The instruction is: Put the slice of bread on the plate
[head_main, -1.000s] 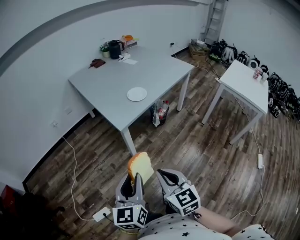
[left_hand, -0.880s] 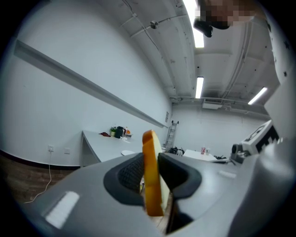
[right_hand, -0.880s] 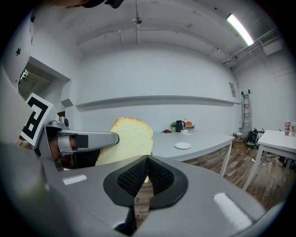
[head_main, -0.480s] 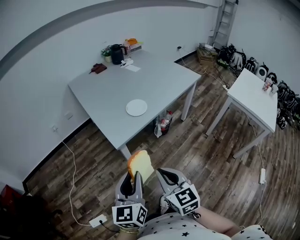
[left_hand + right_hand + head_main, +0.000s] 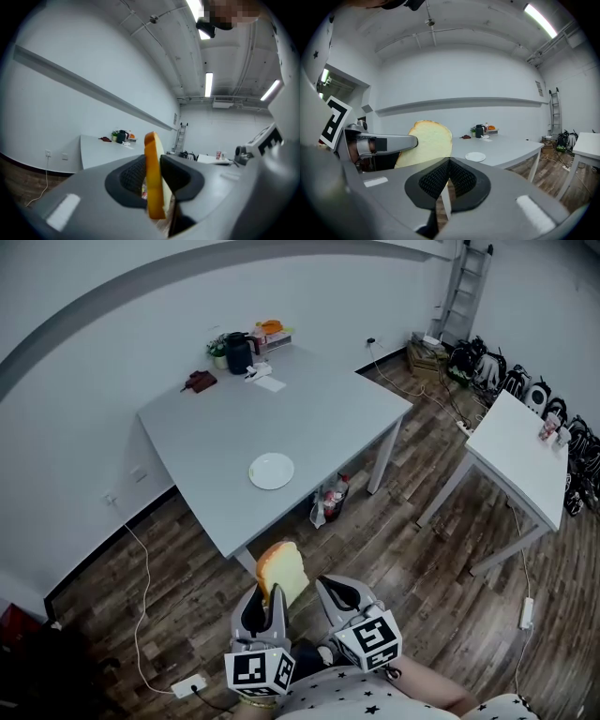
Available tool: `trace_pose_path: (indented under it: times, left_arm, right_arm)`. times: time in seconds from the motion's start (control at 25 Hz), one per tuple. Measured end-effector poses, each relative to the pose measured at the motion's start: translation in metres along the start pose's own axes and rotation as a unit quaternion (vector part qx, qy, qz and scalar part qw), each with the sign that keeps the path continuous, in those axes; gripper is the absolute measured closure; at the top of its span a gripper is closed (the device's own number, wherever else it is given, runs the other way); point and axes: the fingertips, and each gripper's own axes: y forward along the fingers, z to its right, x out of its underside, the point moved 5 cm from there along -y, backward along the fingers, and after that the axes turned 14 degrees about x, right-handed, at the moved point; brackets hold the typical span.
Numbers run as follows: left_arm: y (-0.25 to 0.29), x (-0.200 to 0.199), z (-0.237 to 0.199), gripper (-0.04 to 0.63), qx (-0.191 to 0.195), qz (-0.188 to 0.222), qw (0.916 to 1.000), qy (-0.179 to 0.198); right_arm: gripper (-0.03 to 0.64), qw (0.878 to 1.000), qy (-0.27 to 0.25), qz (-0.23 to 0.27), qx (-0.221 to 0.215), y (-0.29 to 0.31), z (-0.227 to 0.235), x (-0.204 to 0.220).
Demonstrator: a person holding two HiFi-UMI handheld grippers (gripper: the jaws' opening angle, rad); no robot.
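Note:
A slice of bread (image 5: 282,572) with an orange-brown crust stands upright between the jaws of my left gripper (image 5: 266,600), which is shut on it; in the left gripper view the bread (image 5: 153,182) shows edge-on between the pads. My right gripper (image 5: 332,589) is beside it on the right, shut and empty. In the right gripper view the bread (image 5: 425,144) shows side-on, behind and left of that gripper's own closed jaws (image 5: 448,176). The white plate (image 5: 272,470) lies near the front edge of the grey table (image 5: 319,413), well ahead of both grippers. The same plate (image 5: 476,156) shows in the right gripper view.
A black kettle (image 5: 238,352), a dark red object (image 5: 198,382) and small items sit at the grey table's far corner. A bag (image 5: 330,502) lies under its edge. A white table (image 5: 530,451) stands right, with bags (image 5: 497,371) and a ladder (image 5: 465,287) beyond. A power strip (image 5: 187,683) lies on the wood floor.
The grey table and plate have come nearer and slid lower in the head view as I move toward them. Both grippers keep their pose, with the bread still held.

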Motion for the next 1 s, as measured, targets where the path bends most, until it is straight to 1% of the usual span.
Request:
trace_pose_path:
  times: [0.4,0.56,0.8,1.0]
  left_arm:
    - [0.035,0.0,-0.021,0.494,-0.01,-0.004,0.9999,-0.008]
    - [0.06,-0.003,-0.042,0.494,-0.012,-0.001,0.9999,-0.007]
    - [0.103,-0.012,-0.068,0.494,-0.002,-0.001,1.0,-0.009]
    - [0.133,-0.017,-0.1,0.494,-0.005,-0.01,0.9999,-0.012]
  right_arm:
    - [0.618,1.0,0.007,-0.007,-0.004,0.033,0.018,-0.003]
    - [0.618,1.0,0.001,-0.003,-0.005,0.061,0.025,-0.01]
    - [0.618,1.0,-0.003,-0.004,-0.003,0.108,0.038,-0.024]
    - [0.618,1.0,-0.007,-0.014,-0.007,0.15,0.041,-0.033]
